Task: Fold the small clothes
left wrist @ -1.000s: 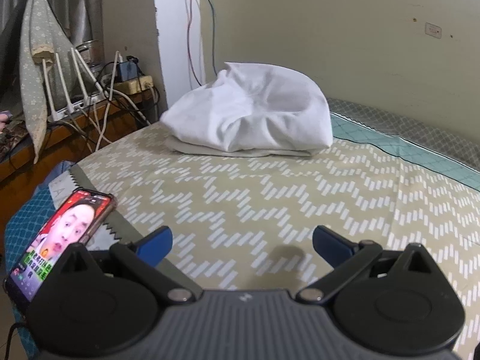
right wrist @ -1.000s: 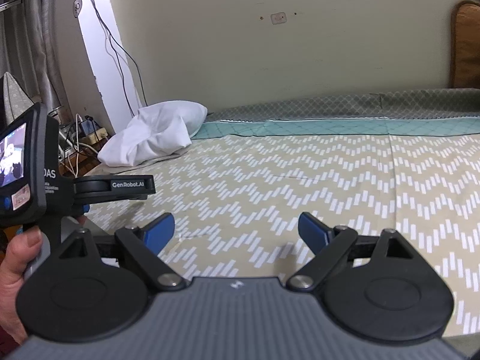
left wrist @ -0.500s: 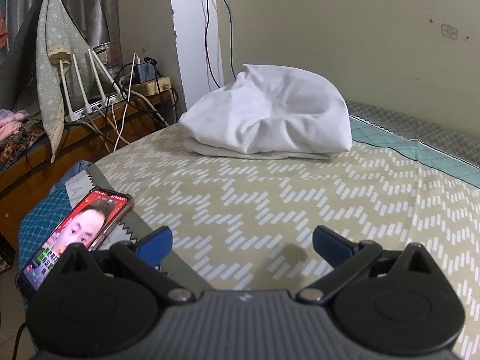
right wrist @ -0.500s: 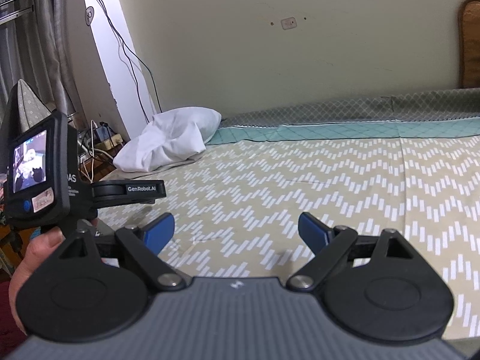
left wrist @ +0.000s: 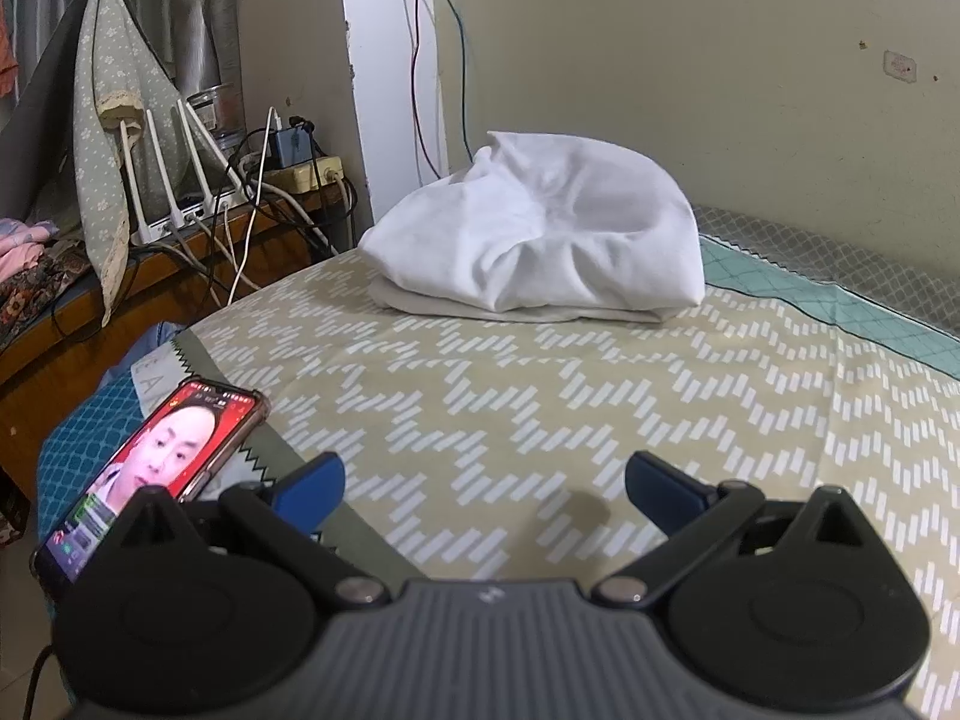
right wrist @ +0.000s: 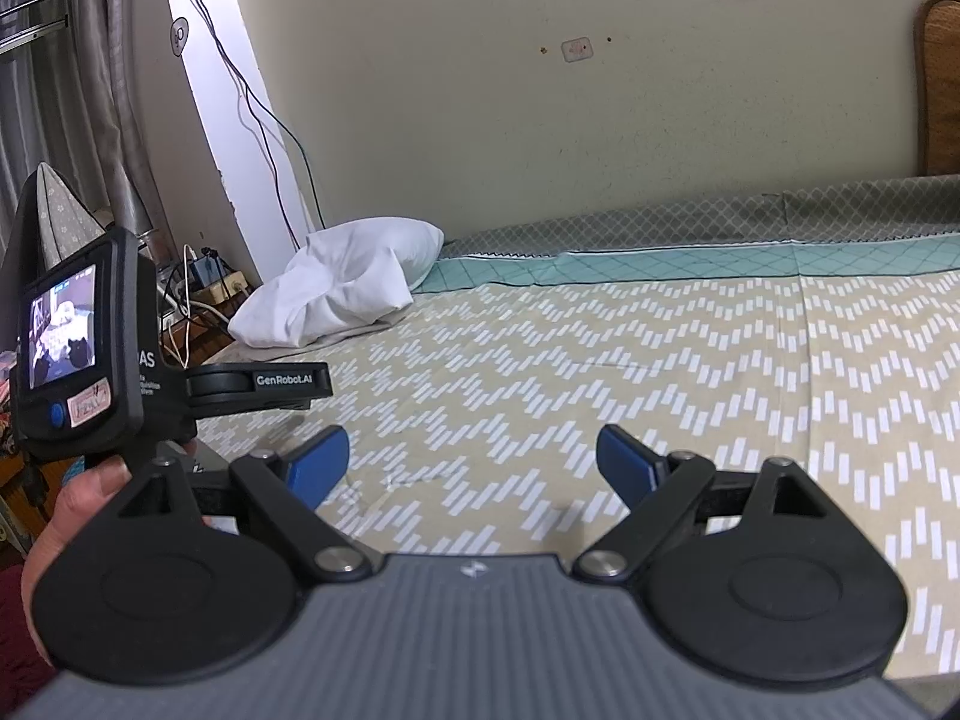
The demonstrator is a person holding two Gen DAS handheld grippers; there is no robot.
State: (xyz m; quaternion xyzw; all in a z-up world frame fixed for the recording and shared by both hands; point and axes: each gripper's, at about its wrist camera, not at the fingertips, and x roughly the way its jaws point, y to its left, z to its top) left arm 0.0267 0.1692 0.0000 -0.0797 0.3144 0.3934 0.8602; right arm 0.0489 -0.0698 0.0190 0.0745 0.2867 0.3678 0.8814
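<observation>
A rumpled white garment [left wrist: 534, 240] lies heaped on a flat folded beige cloth [left wrist: 420, 303] at the far left corner of the bed. In the right wrist view the same white heap [right wrist: 342, 285] sits far off to the left. My left gripper [left wrist: 485, 489] is open above the patterned sheet, well short of the heap, with nothing between its blue fingers. My right gripper [right wrist: 473, 465] is open too, empty, over the middle of the bed. The left gripper's body with its small screen [right wrist: 63, 336] shows at the left of the right wrist view, held by a hand [right wrist: 66, 516].
A phone [left wrist: 156, 468] with a lit screen lies at the bed's near left edge. Beside the bed stands a wooden shelf [left wrist: 120, 300] with a router, power strip and cables. A wall runs behind the bed, and a wicker headboard [right wrist: 939, 84] is at the far right.
Both grippers have swung a little leftwards and tilted up, so the white heap has shifted right in both views. Both stay open and empty.
</observation>
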